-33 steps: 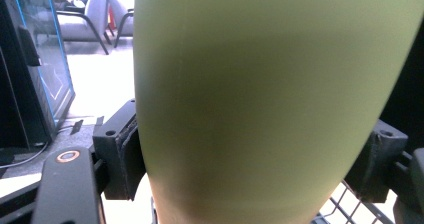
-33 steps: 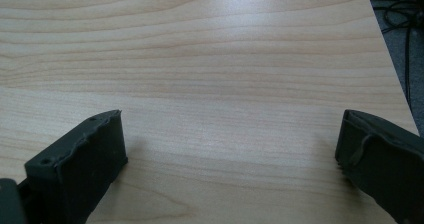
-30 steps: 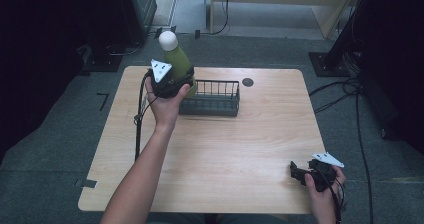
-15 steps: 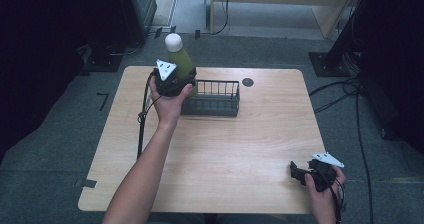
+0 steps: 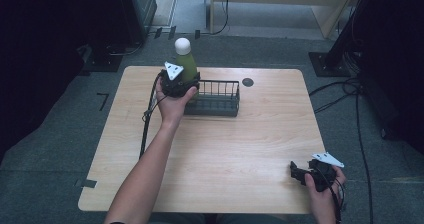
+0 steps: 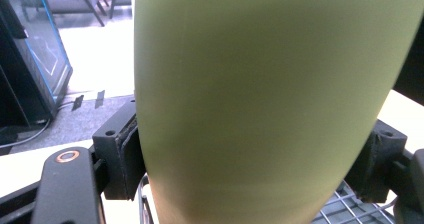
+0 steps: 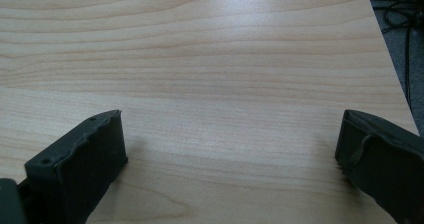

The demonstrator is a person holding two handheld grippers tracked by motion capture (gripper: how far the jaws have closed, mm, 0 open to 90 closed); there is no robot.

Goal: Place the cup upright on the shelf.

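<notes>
From the high view, the left gripper [image 5: 180, 81] stood at the far left part of the desk [image 5: 210, 149], clamped on the lower body of an upright green bottle [image 5: 186, 64] with a white cap [image 5: 183, 45]. The bottle was at the left end of a dark wire basket [image 5: 215, 98]; whether it rested inside or was held just above could not be told. The right gripper [image 5: 305, 174] lay near the front right corner, well apart from the work. Against the picture a second earlier, the bottle and left gripper had shifted slightly toward the basket's end; the right gripper had not moved. In the left gripper view, the jaws pressed both flanks of the bottle [image 6: 265, 99] low on its body, with basket wire [image 6: 345, 209] beneath. The bottle looked rigid and smooth, likely slippery and top-heavy if full, so a hold on the straight body seemed soundest. In the right gripper view, the jaws stood wide apart over bare desk [image 7: 225, 74], holding nothing.
</notes>
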